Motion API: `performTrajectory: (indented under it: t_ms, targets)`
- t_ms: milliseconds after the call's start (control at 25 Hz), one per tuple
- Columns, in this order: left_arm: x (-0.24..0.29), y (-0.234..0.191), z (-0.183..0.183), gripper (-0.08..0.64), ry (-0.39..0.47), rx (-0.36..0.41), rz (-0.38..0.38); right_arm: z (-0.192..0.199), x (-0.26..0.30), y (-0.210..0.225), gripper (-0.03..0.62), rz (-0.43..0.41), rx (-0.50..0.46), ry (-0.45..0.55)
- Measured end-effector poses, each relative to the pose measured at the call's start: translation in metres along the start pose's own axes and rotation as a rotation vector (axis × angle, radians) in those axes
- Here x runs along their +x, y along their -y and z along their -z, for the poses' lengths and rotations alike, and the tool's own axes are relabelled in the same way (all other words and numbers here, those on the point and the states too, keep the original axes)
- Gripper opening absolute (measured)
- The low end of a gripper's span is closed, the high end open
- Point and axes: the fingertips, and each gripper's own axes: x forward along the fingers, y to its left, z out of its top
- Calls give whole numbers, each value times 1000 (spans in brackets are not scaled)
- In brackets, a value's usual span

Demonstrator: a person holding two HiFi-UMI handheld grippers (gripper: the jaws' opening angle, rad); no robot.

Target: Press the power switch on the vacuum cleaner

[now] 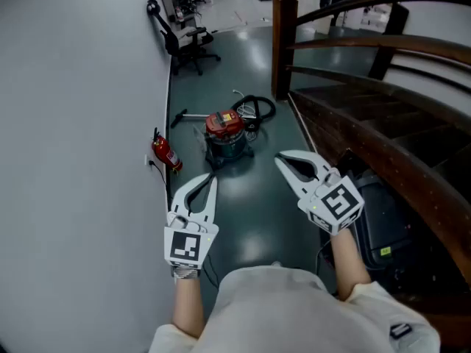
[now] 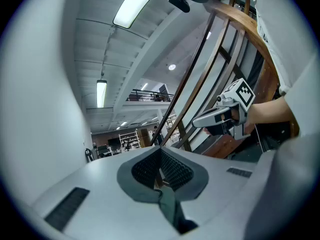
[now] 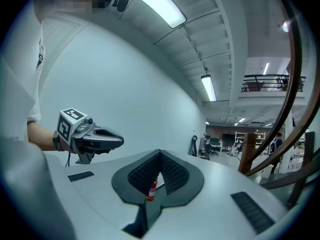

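While left gripper (image 1: 213, 178) and right gripper (image 1: 280, 159) are clenched empty, the far vacuum cleaner (image 1: 224, 131) could be tipped by overpressing.

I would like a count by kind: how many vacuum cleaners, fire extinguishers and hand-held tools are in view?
Vacuum cleaner: 1
Fire extinguisher: 1
Left tool, right tool: 2
Total: 4

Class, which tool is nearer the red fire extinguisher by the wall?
Left. The left tool hangs just right of the fire extinguisher; the right tool is farther right.
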Motion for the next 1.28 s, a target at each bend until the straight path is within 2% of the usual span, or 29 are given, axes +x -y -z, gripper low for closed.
performTrajectory:
  t_ms: [440, 720, 1280]
  targets:
    - [0, 5, 8, -2, -27, -9, 22, 5, 3, -11, 28, -53, 20, -3]
    - [1, 12, 14, -2, -41, -12, 30, 5, -2, -4, 28, -62, 115, 18]
    - [12, 34, 17, -2, -70, -21, 29, 16, -14, -3, 29, -134, 103, 10]
